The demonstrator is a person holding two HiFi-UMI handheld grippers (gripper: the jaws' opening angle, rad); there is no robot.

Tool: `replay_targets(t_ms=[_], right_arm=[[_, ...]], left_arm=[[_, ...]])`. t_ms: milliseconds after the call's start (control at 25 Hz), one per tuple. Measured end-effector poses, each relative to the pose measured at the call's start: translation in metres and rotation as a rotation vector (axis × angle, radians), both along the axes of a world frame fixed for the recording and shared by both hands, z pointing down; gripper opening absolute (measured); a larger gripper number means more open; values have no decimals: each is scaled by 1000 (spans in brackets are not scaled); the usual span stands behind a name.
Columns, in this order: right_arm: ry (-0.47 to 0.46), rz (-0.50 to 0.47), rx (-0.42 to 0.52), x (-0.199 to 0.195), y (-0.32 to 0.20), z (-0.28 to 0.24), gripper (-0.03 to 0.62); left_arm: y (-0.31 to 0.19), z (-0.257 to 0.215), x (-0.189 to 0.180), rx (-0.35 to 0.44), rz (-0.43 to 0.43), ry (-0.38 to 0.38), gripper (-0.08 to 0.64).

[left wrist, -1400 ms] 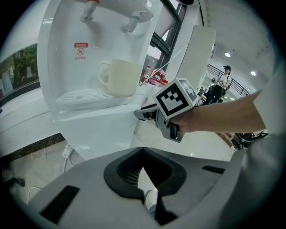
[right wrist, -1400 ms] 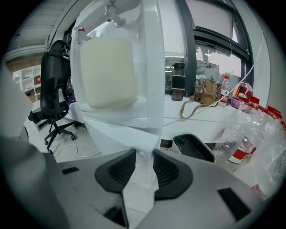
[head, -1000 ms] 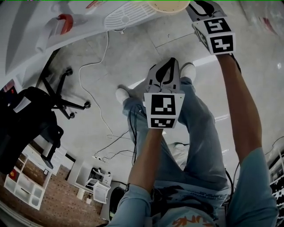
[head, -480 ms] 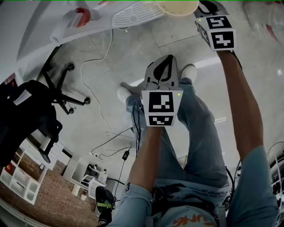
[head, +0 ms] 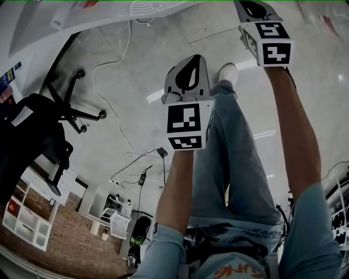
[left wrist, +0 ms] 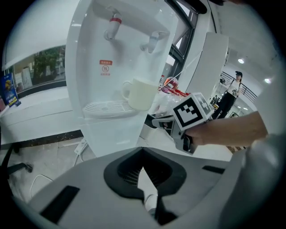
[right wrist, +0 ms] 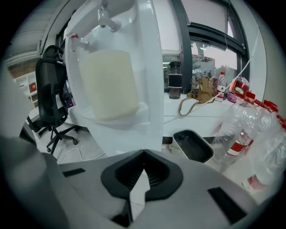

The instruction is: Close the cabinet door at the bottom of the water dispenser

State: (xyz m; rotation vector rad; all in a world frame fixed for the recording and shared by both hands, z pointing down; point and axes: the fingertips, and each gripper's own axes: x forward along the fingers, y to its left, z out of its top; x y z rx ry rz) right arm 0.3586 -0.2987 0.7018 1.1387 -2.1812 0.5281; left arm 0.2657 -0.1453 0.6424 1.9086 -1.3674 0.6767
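The white water dispenser (left wrist: 116,67) stands straight ahead of both grippers, and a cream mug (left wrist: 140,94) rests on its drip tray (left wrist: 105,108). Its lower front (left wrist: 114,134) shows only in part. The cabinet door at the bottom is hidden behind the gripper bodies. My left gripper (head: 188,61) hangs over the floor in front of the dispenser, shut on nothing. My right gripper (head: 252,5) is farther forward, beside the dispenser's tray (head: 155,6). Its jaws have just been closing and now meet with nothing between them. In the right gripper view the mug (right wrist: 109,85) looms close.
A black office chair (head: 38,136) stands at the left, with a white cable (head: 109,92) trailing over the floor. Low shelves (head: 27,218) lie behind. To the dispenser's right sit a dark tray (right wrist: 192,145) and several plastic bottles (right wrist: 250,125). The person's legs (head: 234,152) are below the grippers.
The left gripper has drifted up and to the left in the head view. The mug and red tap at the top edge have slid out of that view. The right gripper stays at the top right.
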Motion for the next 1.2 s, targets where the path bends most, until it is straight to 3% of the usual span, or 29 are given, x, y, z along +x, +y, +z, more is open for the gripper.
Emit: replay_targets(t_ms=[240, 400, 640, 1000, 1080, 1200], right_arm=[[-63, -3, -10, 3, 48, -22, 28], [-174, 26, 0, -9, 83, -51, 28], [-279, -14, 45, -33, 114, -111, 28], [-311, -90, 127, -73, 141, -220, 28], [-321, -100, 144, -82, 149, -246, 28], [-343, -109, 169, -91, 160, -281, 28]], left_arm=[[3, -15, 0, 49, -43, 26, 11], [16, -30, -8, 83, -37, 26, 11], [27, -71, -20, 155, -67, 2, 11], [35, -165, -53, 279, -144, -24, 11], [42, -188, -63, 301, -155, -41, 11], [54, -219, -76, 335, -150, -125, 11]])
